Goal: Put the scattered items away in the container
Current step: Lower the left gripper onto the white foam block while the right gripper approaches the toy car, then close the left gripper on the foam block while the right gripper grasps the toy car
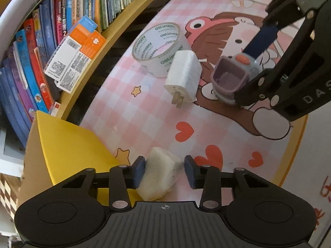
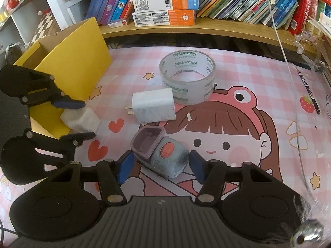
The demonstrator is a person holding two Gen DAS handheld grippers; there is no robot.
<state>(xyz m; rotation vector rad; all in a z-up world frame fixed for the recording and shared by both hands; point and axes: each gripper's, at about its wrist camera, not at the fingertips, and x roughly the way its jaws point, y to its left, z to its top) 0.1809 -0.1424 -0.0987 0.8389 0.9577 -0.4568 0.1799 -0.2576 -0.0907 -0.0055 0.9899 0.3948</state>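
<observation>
A white foam block lies on the pink mat beside the yellow cardboard box. My left gripper is open around it: the left pad touches the block and the right pad stands a little off. In the right wrist view the block sits between the left gripper's fingers at the box flap. A grey and purple sharpener-like toy with an orange button lies between the pads of my open right gripper, with small gaps on both sides. It is also in the left wrist view: toy, right gripper.
A white charger plug and a clear tape roll lie mid-mat; the same plug and roll show in the left wrist view. A wooden shelf with books and orange-white boxes runs behind. A pencil lies at right.
</observation>
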